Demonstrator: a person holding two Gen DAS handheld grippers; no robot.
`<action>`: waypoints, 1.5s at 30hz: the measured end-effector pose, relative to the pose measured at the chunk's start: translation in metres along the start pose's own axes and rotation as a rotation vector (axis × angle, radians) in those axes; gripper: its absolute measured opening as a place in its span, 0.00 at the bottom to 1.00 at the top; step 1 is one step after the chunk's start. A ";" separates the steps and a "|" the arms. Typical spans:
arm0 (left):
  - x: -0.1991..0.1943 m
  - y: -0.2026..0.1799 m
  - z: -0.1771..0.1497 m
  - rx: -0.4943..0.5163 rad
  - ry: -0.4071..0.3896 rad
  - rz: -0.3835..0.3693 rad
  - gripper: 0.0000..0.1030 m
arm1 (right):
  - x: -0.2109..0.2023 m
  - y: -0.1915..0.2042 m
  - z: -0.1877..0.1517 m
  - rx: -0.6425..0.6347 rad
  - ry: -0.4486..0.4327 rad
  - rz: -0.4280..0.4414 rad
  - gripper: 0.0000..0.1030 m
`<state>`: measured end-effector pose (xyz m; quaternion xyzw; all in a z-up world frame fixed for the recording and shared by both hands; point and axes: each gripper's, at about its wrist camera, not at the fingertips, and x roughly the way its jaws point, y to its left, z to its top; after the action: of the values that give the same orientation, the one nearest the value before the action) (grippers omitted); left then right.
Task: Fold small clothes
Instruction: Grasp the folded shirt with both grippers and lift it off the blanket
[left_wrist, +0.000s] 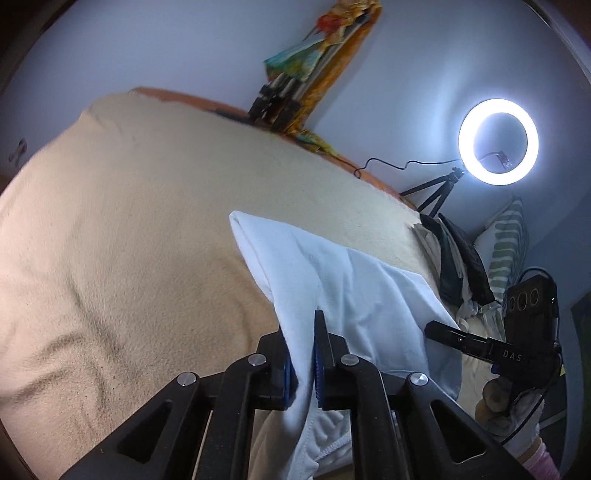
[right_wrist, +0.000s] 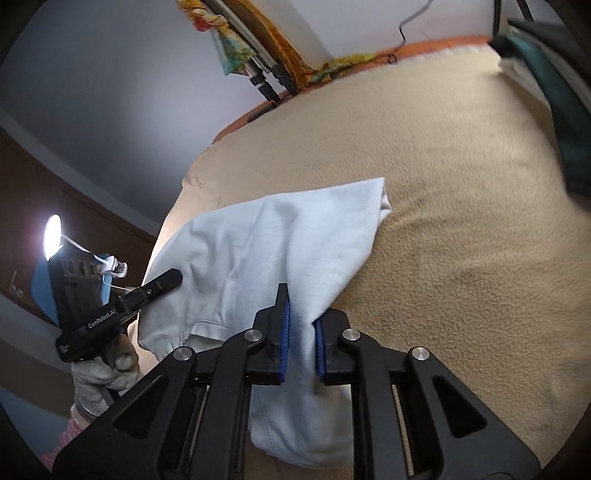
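A small white garment (left_wrist: 343, 280) is held up over a beige blanket (left_wrist: 129, 221). My left gripper (left_wrist: 304, 354) is shut on one edge of it, with cloth pinched between the blue pads. My right gripper (right_wrist: 301, 332) is shut on the other edge of the same white garment (right_wrist: 266, 243). The garment's far end trails on the blanket (right_wrist: 461, 221). Each gripper shows in the other's view: the right one (left_wrist: 443, 332) at the garment's right edge, the left one (right_wrist: 162, 282) at its left edge.
A pile of dark and light clothes (left_wrist: 458, 266) and a striped pillow (left_wrist: 509, 251) lie at the blanket's right end. A lit ring light on a tripod (left_wrist: 498, 142) stands behind. Colourful cloth and a folded tripod (left_wrist: 295, 88) lean on the wall.
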<state>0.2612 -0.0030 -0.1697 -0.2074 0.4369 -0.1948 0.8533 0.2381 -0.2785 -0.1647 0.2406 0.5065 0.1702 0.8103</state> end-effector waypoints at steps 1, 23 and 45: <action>-0.004 -0.005 -0.001 0.014 -0.007 -0.001 0.06 | -0.004 0.005 0.000 -0.019 -0.008 -0.007 0.12; 0.025 -0.144 0.023 0.149 -0.025 -0.177 0.05 | -0.126 -0.019 0.033 -0.124 -0.201 -0.132 0.11; 0.170 -0.329 0.065 0.316 -0.037 -0.276 0.05 | -0.253 -0.149 0.124 -0.126 -0.351 -0.399 0.11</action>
<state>0.3572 -0.3542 -0.0759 -0.1322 0.3526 -0.3720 0.8484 0.2460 -0.5599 -0.0152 0.1109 0.3842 -0.0058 0.9166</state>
